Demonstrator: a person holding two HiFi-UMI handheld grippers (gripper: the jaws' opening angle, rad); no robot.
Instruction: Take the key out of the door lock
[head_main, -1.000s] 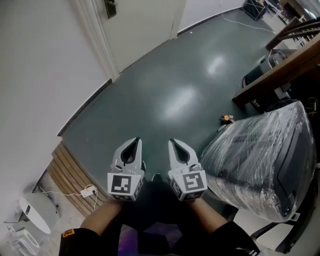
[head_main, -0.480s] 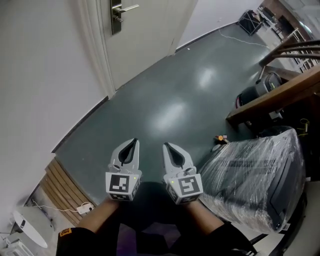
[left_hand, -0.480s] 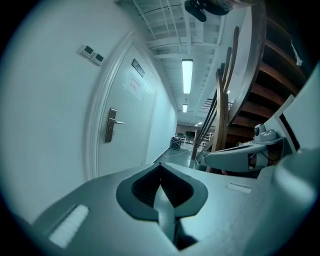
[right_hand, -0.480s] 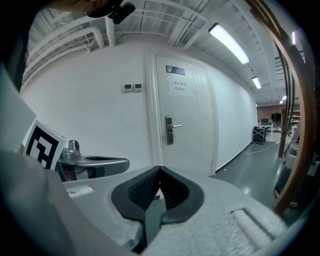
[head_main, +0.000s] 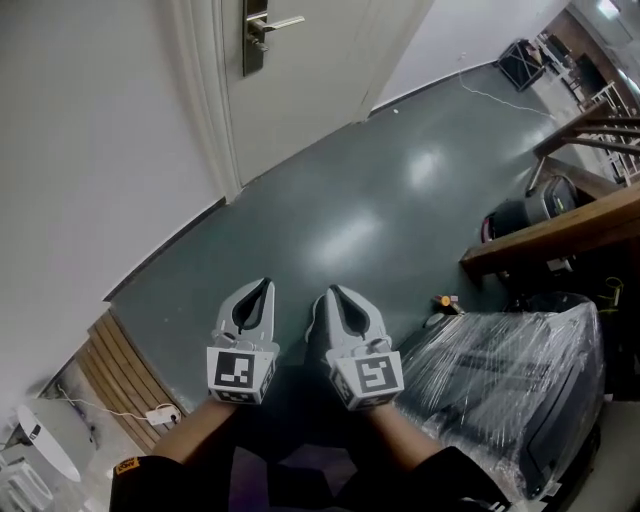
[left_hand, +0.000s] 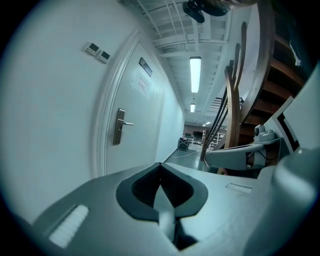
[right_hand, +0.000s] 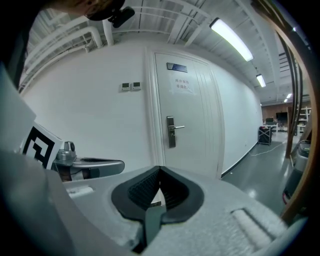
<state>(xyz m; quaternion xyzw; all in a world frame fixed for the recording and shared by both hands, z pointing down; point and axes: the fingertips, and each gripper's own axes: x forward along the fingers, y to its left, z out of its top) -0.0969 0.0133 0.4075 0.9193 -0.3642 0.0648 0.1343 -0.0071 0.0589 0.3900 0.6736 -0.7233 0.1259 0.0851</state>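
The key is too small to make out in any view. Head view: the door lock (head_main: 255, 38) sits at the top edge, its plate cut off, well apart from the left gripper (head_main: 264, 287) and right gripper (head_main: 333, 294), both with jaws pressed together on nothing. Left gripper view: the sign (left_hand: 142, 84) on the door (left_hand: 145, 132) is an unreadable blur. Right gripper view: the sign's reddish print is illegible, as is the small plate (right_hand: 177, 67) above it
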